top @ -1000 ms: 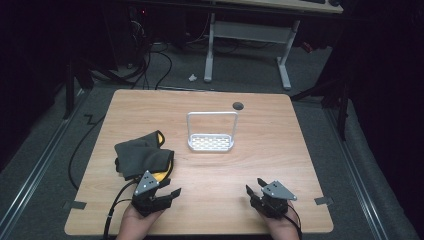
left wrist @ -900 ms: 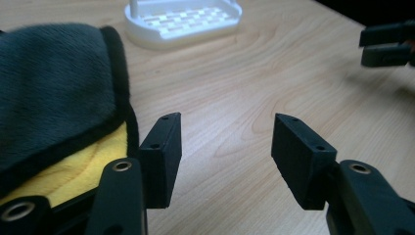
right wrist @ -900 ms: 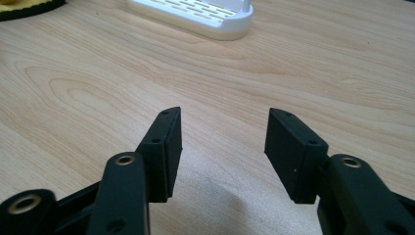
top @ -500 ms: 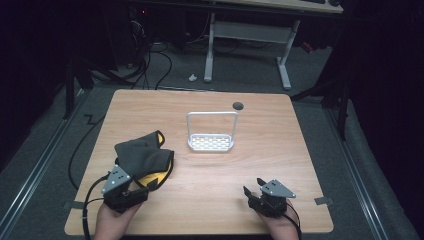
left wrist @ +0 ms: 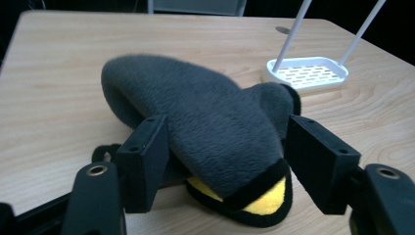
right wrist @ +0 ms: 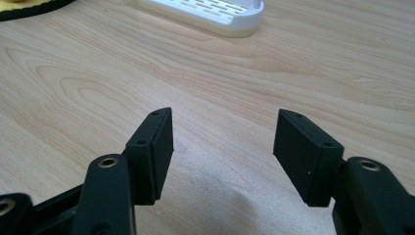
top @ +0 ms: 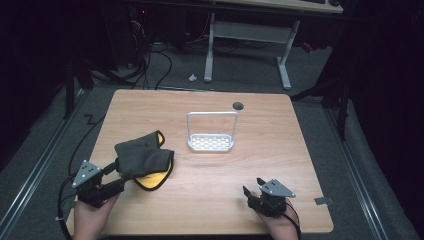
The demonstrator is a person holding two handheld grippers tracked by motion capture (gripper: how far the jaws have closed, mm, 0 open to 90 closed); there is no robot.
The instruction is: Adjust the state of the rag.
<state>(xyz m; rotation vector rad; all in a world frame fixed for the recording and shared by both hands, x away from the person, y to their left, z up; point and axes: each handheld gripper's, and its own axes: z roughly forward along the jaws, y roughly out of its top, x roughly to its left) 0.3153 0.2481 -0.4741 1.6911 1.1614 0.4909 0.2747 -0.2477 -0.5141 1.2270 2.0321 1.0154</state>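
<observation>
Since the earlier frame, the left gripper (top: 113, 174) has swung out from the middle of the near edge toward the table's left side, and its jaws have just been opening wider; I am now bringing it up against the dark grey plush slipper with yellow lining and black trim (top: 143, 159).

Left side: in the left gripper view the slipper (left wrist: 205, 122) is lying between the two black jaws. The left pad looks to be touching the plush; the right pad is standing apart from it, so I am reading this gripper as released, straddling the slipper rather than grasping it. The slipper is lying on the light wooden table (top: 280, 150), at its left, with the yellow lining showing at its near edge.

Centre: the white perforated plastic tray with a tall wire loop handle (top: 211, 141) is standing empty, well apart from the slipper.

Right side: the right gripper (top: 253, 190) is resting near the front right edge, jaws spread, nothing between them in the right gripper view (right wrist: 222, 147); its jaws have also just been opening.

Progress, as I am judging it: approach done, grasp not yet made. Closing on the slipper, lifting and carrying it are all remaining; the tray seems the likely destination.
</observation>
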